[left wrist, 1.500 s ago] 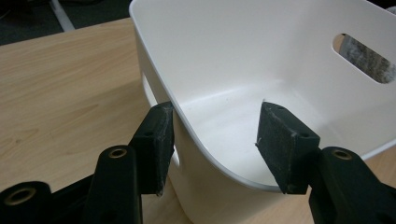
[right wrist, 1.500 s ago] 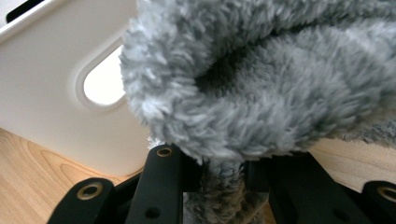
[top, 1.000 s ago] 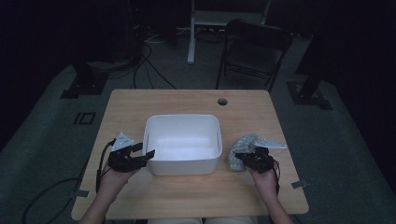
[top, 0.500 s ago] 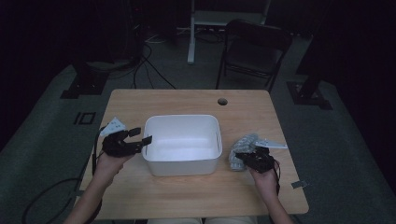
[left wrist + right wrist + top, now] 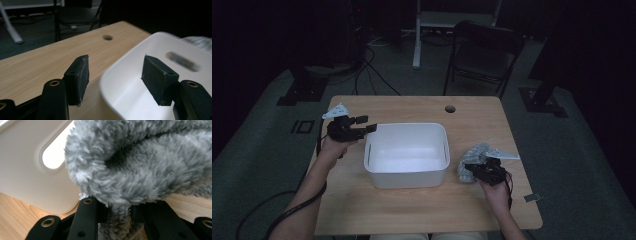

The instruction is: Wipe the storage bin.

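Left gripper (image 5: 362,125) shifted to bin's (image 5: 406,172) far-left corner, fingers apart, just closing, empty; right gripper (image 5: 479,169) pinches grey cloth (image 5: 472,157).

Right gripper (image 5: 120,217) pads buried under the grey fluffy cloth (image 5: 140,165) (cannot see them at all), cloth cut off at top and right edges. White bin (image 5: 27,177) cropped at left edge there. In left gripper view, bin handle slot (image 5: 183,61) blurred, and grey shape (image 5: 198,41) behind too smeared to tell.

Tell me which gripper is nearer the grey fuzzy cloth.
Right. The right gripper is shut on the grey fuzzy cloth; the left gripper hangs open across the white bin.
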`<state>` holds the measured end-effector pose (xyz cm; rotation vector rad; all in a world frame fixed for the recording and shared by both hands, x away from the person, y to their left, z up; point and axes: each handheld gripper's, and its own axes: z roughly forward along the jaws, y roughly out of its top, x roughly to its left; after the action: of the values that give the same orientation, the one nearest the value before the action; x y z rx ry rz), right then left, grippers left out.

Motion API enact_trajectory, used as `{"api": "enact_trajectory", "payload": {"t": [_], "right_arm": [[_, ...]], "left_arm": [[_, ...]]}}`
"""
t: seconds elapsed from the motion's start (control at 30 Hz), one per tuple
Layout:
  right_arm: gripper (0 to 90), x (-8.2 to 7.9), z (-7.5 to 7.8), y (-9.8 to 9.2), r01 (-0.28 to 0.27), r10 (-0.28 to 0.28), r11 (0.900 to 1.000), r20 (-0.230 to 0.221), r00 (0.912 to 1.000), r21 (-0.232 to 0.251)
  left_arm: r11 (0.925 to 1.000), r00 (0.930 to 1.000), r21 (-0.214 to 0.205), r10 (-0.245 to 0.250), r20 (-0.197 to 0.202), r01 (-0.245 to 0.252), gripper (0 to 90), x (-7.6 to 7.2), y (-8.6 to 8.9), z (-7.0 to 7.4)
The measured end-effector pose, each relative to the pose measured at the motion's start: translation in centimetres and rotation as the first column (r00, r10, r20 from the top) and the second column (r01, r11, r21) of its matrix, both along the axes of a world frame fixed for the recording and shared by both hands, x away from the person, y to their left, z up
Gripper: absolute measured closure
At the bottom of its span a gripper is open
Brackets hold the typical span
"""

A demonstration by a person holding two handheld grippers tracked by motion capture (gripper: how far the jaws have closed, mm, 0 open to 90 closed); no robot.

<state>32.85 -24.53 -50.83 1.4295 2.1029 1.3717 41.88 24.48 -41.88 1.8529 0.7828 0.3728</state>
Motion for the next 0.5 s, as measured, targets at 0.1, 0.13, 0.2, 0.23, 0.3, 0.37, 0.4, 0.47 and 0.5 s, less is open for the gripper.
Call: {"api": "enact_trajectory", "payload": {"t": [0.1, 0.13, 0.2, 0.23, 0.3, 0.37, 0.4, 0.47, 0.5], "right_arm": [[71.9, 0.0, 0.0, 0.0, -0.001, 0.001, 1.0000, -0.001, 1.0000, 0.001], [71.9, 0.0, -0.1, 0.0, -0.001, 0.001, 1.0000, -0.001, 1.0000, 0.000], [71.9, 0.0, -0.1, 0.0, -0.001, 0.001, 1.0000, -0.001, 1.0000, 0.002], [71.9, 0.0, -0.1, 0.0, -0.001, 0.001, 1.0000, -0.001, 1.0000, 0.002], [71.9, 0.0, -0.1, 0.0, 0.000, 0.000, 1.0000, -0.001, 1.0000, 0.001], [71.9, 0.1, -0.2, -0.1, 0.000, 0.000, 1.0000, -0.005, 1.0000, 0.002], [71.9, 0.1, -0.2, -0.1, 0.000, 0.000, 1.0000, -0.005, 1.0000, 0.003], [71.9, 0.1, -0.2, -0.1, 0.000, 0.000, 1.0000, -0.007, 1.0000, 0.006], [71.9, 0.1, -0.2, -0.2, 0.001, -0.001, 1.0000, -0.005, 1.0000, 0.005]], "left_arm": [[0.9998, 0.9999, 0.019, -0.009, -0.015, 0.009, 40.0, 1.0, -0.3, -0.4], [0.9992, 0.9993, 0.028, -0.026, -0.025, 0.027, 40.0, 1.5, -0.6, -0.6], [0.9985, 0.9993, 0.047, -0.029, -0.026, 0.030, 40.0, 1.7, -0.8, -0.7], [0.9979, 0.9992, 0.055, -0.032, -0.023, 0.033, 40.0, 1.8, -0.9, -0.8], [0.9962, 0.9979, 0.065, -0.057, -0.032, 0.059, 40.0, 2.2, -1.3, -1.1], [0.9952, 0.9975, 0.076, -0.058, -0.040, 0.061, 42.1, 2.5, -1.6, -1.3], [0.9947, 0.9967, 0.077, -0.065, -0.048, 0.069, 45.8, 2.6, -1.6, -1.4], [0.9934, 0.9956, 0.083, -0.075, -0.055, 0.080, 50.2, 2.7, -1.8, -1.6], [0.9923, 0.9945, 0.087, -0.084, -0.063, 0.089, 53.5, 2.8, -1.9, -1.7]]}}
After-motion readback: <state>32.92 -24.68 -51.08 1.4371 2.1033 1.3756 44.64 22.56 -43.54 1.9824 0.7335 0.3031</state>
